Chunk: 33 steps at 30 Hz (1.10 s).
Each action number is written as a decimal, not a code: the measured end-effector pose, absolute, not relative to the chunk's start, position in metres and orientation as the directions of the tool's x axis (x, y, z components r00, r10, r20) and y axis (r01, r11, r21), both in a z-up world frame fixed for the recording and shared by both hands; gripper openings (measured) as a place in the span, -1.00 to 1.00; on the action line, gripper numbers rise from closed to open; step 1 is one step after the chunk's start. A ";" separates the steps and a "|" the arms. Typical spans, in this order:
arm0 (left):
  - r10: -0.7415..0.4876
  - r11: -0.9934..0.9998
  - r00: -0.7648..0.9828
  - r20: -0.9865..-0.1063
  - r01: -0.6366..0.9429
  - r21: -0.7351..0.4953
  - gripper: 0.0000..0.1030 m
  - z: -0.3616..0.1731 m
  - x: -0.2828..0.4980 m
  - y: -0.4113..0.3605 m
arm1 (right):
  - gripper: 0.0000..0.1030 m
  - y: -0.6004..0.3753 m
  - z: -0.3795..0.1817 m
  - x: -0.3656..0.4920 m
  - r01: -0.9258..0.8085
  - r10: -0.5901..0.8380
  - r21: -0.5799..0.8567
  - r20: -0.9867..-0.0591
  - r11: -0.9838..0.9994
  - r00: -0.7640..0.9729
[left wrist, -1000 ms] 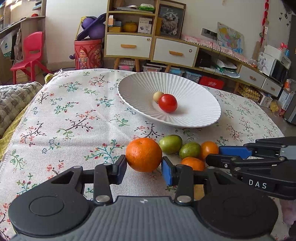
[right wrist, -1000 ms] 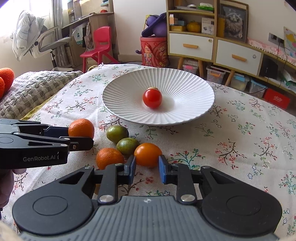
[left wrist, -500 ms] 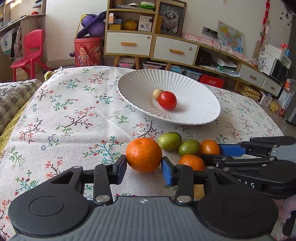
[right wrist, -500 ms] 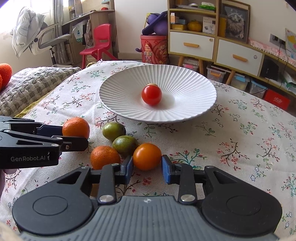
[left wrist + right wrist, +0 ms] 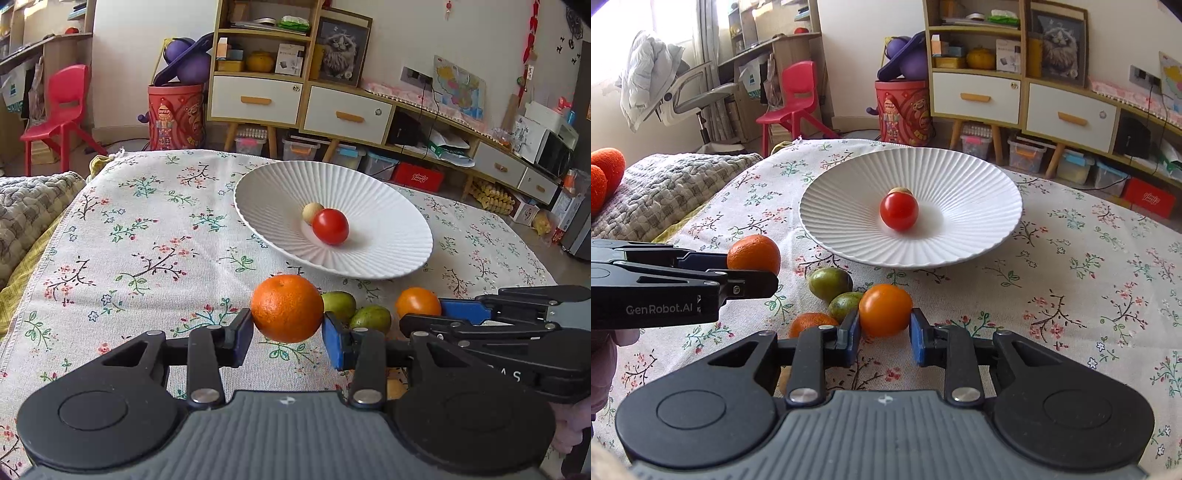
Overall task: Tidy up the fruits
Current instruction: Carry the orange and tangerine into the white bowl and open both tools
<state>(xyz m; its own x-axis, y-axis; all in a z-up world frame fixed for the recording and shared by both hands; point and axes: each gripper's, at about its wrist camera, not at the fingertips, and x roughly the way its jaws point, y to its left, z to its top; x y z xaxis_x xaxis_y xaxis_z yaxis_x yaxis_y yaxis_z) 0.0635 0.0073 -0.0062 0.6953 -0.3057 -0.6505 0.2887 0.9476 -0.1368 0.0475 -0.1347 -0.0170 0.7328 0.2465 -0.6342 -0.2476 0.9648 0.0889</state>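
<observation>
My left gripper point(image 5: 287, 336) is shut on a large orange point(image 5: 287, 308) and holds it just above the floral cloth; it also shows in the right wrist view point(image 5: 753, 254). My right gripper point(image 5: 884, 338) is shut on a smaller smooth orange fruit point(image 5: 885, 309), seen from the left wrist view too point(image 5: 417, 302). Two green fruits point(image 5: 830, 283) point(image 5: 846, 304) and another orange point(image 5: 809, 323) lie on the cloth between the grippers. A white ribbed plate point(image 5: 960, 236) beyond them holds a red tomato point(image 5: 898, 211) and a small pale fruit point(image 5: 312, 212).
The table's left edge borders a grey quilted blanket point(image 5: 665, 192). Two orange objects point(image 5: 604, 173) sit at the far left. Cabinets point(image 5: 295, 99), a red chair point(image 5: 62, 110) and a red bin point(image 5: 175, 114) stand beyond the table's far edge.
Both grippers have closed on their fruits and lifted them slightly. The large orange and the smaller orange fruit now sit higher and closer between the pads.
</observation>
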 end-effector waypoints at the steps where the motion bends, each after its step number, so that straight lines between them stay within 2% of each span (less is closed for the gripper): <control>1: -0.307 0.948 0.699 -0.646 0.288 -0.138 -0.48 -0.004 0.064 0.007 | -0.51 -0.135 -0.014 0.047 -0.249 0.251 0.094 -0.627 0.964 0.737; 17: -0.314 0.945 0.705 -0.636 0.295 -0.140 -0.48 0.005 0.099 -0.019 | -0.51 -0.155 0.001 0.087 -0.142 0.186 0.121 -0.579 0.982 0.794; 33: -0.338 0.935 0.690 -0.640 0.321 -0.149 -0.48 -0.009 0.130 -0.040 | -0.51 -0.165 -0.011 0.112 -0.174 0.190 0.086 -0.602 0.981 0.776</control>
